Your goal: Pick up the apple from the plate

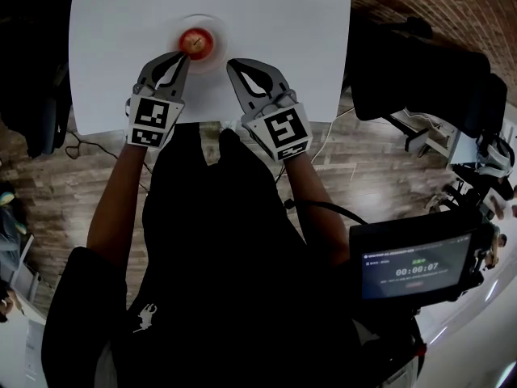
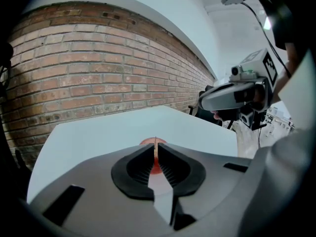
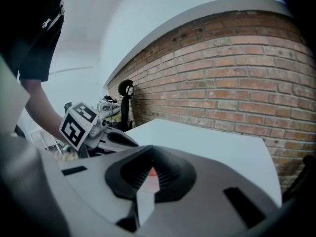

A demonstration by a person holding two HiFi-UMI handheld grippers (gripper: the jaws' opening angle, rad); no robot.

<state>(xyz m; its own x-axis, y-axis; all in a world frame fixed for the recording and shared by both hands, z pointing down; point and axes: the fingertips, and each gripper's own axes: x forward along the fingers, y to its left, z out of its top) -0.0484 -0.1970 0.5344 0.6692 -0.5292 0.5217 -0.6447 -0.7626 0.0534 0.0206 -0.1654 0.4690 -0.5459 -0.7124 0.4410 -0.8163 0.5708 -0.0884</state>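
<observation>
Here the monitor [image 1: 416,267] shows 00:00:07, the apple [image 1: 195,42] on its plate [image 1: 217,54].

I have a white table [image 1: 266,23] in front of me, standing on a wood-plank floor [image 1: 363,148] with its far side toward a brick wall [image 2: 98,68]. A small round plate [image 1: 218,53] lies flat on the tabletop, about midway across its width.

A red apple [image 1: 195,42], round and marked with yellowish patches, is seen resting at the middle of a small, pale, round plate [image 1: 220,32]. The plate is laid flat on the white table [image 1: 283,39].
</observation>
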